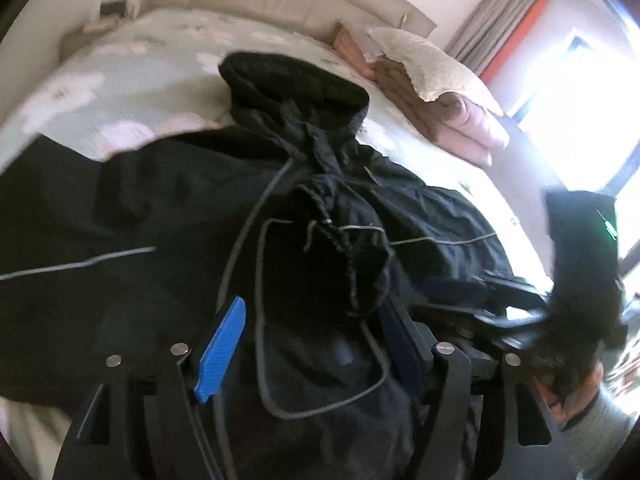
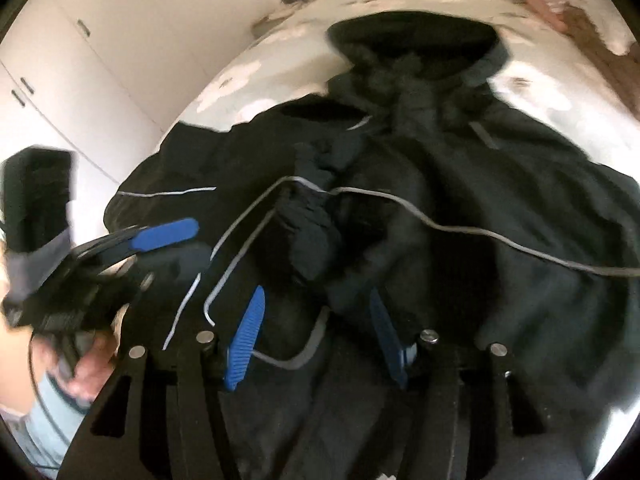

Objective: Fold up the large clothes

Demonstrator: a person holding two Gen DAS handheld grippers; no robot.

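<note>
Looking down both wrist cams, I had the black jacket (image 1: 320, 208) spread over the bed (image 1: 120, 80), hood (image 1: 292, 80) toward the headboard end, pillow (image 1: 432, 64) off beside it. My left gripper (image 1: 312, 344) was wide open with bunched fabric between its pads, not pinching anything; the right gripper (image 2: 316, 332) looked the same. My guess: soft, slippery shell, a bit bulky, floppy when lifted. I'd pinch the hem or a sleeve cuff, away from the hood.

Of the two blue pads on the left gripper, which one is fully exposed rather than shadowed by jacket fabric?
The left-hand pad, bright blue and fully visible; the right-hand pad sits dark, partly hidden by the black jacket.
</note>
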